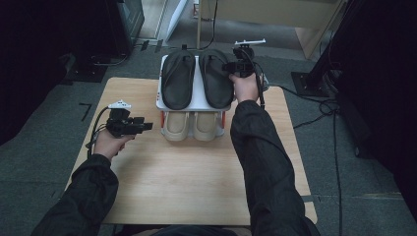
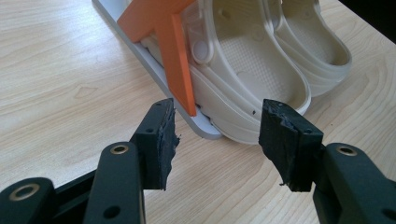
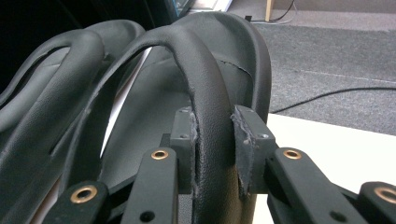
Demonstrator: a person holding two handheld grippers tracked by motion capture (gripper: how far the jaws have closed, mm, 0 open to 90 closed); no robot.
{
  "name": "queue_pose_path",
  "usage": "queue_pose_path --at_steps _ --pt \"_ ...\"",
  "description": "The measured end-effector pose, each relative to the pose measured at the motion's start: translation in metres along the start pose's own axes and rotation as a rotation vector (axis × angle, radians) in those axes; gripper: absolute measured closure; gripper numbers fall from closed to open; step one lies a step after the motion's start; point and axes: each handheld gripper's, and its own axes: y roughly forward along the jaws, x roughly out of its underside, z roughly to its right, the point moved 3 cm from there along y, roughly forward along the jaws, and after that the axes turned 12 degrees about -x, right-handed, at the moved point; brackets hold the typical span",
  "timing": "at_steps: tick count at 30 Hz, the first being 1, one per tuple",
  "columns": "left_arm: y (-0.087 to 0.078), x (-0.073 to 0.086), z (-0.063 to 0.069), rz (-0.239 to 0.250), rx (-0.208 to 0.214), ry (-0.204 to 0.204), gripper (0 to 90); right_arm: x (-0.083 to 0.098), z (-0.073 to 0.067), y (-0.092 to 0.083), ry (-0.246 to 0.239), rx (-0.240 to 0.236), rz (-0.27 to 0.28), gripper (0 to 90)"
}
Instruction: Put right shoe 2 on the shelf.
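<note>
While the left hand [image 1: 109, 142] rests low on the left side of the desk [image 1: 187, 182], its tool [image 1: 143, 126] points right toward the rack [image 1: 194, 104], jaws spread wide with nothing between them. In the left gripper view that left tool [image 2: 217, 130] frames bare wood just short of the rack's lower shelf [image 2: 154, 70], where an orange bracket [image 2: 168, 42] stands beside the beige clogs [image 2: 261, 70]. From above, those clogs [image 1: 189, 125] sit side by side on the bottom level, toes toward the near edge. Over them, on the white top shelf, lie two black sandals: the left sandal [image 1: 178, 78] sits untouched, and the right sandal [image 1: 214, 78] has company. The right hand [image 1: 246, 87] reaches across to the far right of the rack, its tool [image 1: 231, 66] at that sandal's outer edge. The right gripper view settles it: the right tool [image 3: 215, 140] is clamped on the sandal's strap [image 3: 205, 93], both pads pressed against the black leather. The other sandal [image 3: 42, 102] lies just beyond it, to the left there. Grey carpet [image 1: 44, 162] surrounds the desk, cables [image 1: 319, 105] trailing at right.
</note>
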Motion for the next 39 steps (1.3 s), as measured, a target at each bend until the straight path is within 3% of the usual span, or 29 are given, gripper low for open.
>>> queue_pose_path --at_steps 7,13,18,21,23,26,30,35,39 --pt "0.0 0.0 -0.001 0.003 0.0 -0.003 46.1 0.004 -0.004 0.005 -0.013 -0.001 -0.016 70.7" --pt "0.001 0.0 -0.001 0.002 -0.002 0.002 46.2 0.009 0.001 0.0 -0.038 -0.067 0.02 62.8" --pt "0.0 0.0 -0.001 0.002 -0.007 -0.004 46.2 0.011 -0.001 -0.016 -0.064 -0.106 0.04 62.6" --pt "0.0 0.0 -0.001 0.003 -0.011 -0.002 46.2 0.012 -0.002 -0.027 -0.075 -0.134 0.057 65.6" --pt "0.0 -0.001 0.0 0.003 -0.011 0.0 46.1 0.015 -0.001 -0.035 -0.097 -0.145 0.066 73.7" --pt "0.0 -0.001 0.0 0.001 -0.014 0.005 46.1 0.02 0.004 -0.044 -0.123 -0.141 0.062 78.2" --pt "0.0 -0.001 0.001 0.003 -0.015 0.005 46.1 0.028 0.018 -0.05 -0.113 -0.118 0.069 78.9" --pt "0.0 -0.001 0.0 0.003 -0.017 0.005 46.2 0.042 0.027 -0.042 -0.111 -0.117 0.044 77.6" --pt "0.0 -0.001 0.0 0.003 -0.018 0.005 46.2 0.048 0.025 -0.034 -0.125 -0.13 0.033 75.6"
